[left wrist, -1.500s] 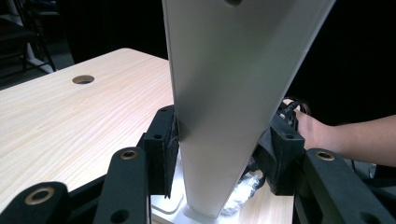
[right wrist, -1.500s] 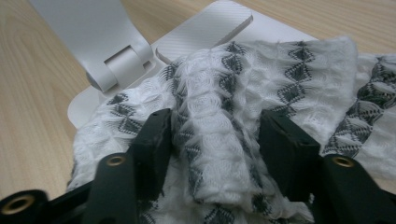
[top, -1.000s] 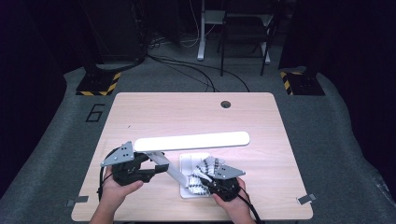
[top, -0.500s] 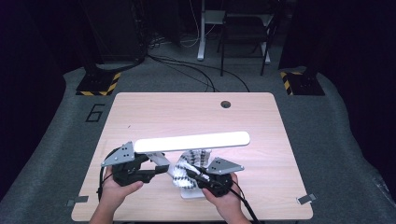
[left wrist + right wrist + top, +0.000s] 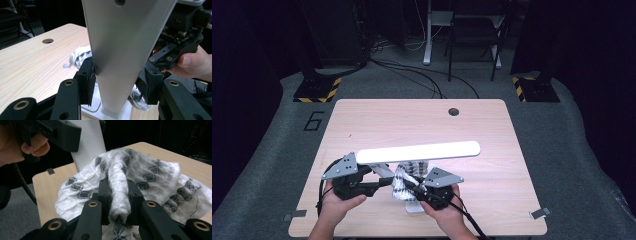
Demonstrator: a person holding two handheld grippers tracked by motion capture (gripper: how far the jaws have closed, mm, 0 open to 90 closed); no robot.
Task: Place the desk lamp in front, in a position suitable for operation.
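The lamp post (image 5: pixel 117 57) is clamped between the left gripper (image 5: pixel 384 181) jaws, down low near its white base (image 5: pixel 110 113), at the near middle of the table (image 5: pixel 362 120). A bunched fold of the white patterned cloth (image 5: pixel 130 177) is pinched tight by the right gripper (image 5: pixel 411 184), with the rest draped loose just right of the post.

Stuff that could go wrong, by the look of it: the cloth could get snagged on the post or dragged across the base, and the lamp could be tipped if the left grip is eased off, since the long bright bar (image 5: pixel 418 151) up top looks top-heavy. The fold is held by a thin pinch, so it could be pulled out of the jaws if tugged too hard.

Pose-wise, both grippers are held low and roughly level by the hands at the near edge, angled inward toward each other, the left one pointed right at the post, the right one pointed left and slightly raised.
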